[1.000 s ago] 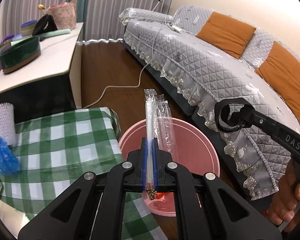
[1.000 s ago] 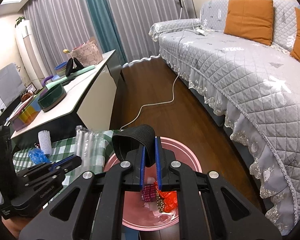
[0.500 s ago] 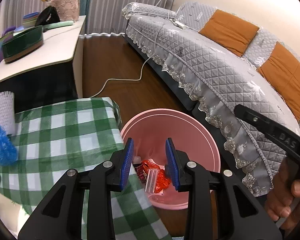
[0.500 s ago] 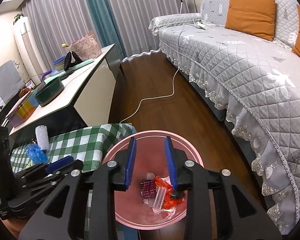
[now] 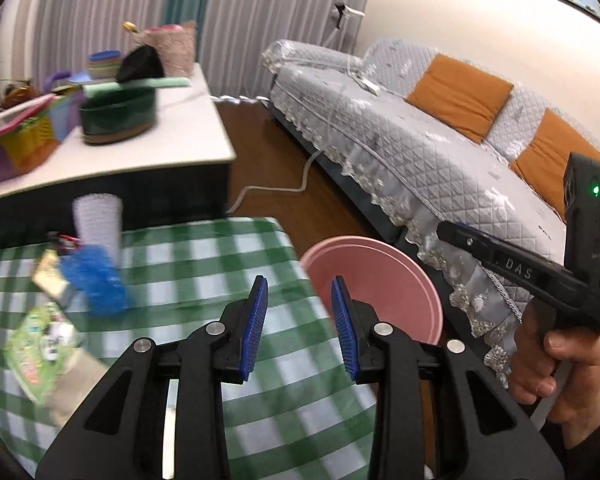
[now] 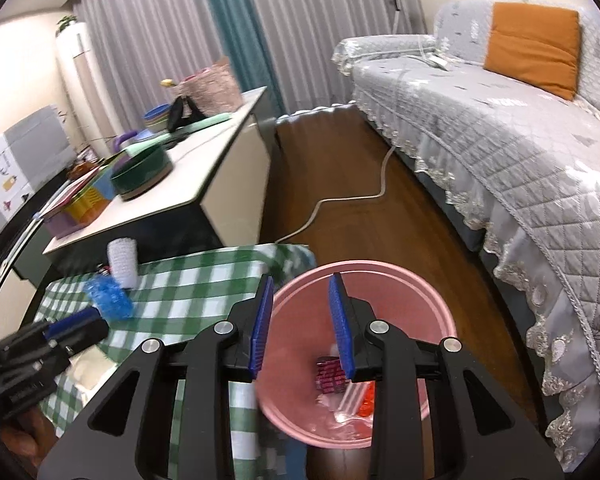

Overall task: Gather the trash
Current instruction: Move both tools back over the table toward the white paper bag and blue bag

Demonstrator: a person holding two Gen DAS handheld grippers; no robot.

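Note:
My left gripper is open and empty above the green checked tablecloth, just left of the pink bin. My right gripper is open and empty over the pink bin, which holds red and clear wrappers. On the cloth lie a blue crumpled piece, a white foam sleeve, a green packet and small wrappers. The blue piece and the sleeve also show in the right wrist view. The left gripper shows at that view's left edge.
A white sideboard with a green bowl and boxes stands behind the small table. A grey quilted sofa with orange cushions runs along the right. A white cable lies on the wooden floor between them.
Both grippers opened and dropped their loads, the clear wrappers and the black band, into the bin. The left gripper has since swung left over the tablecloth.

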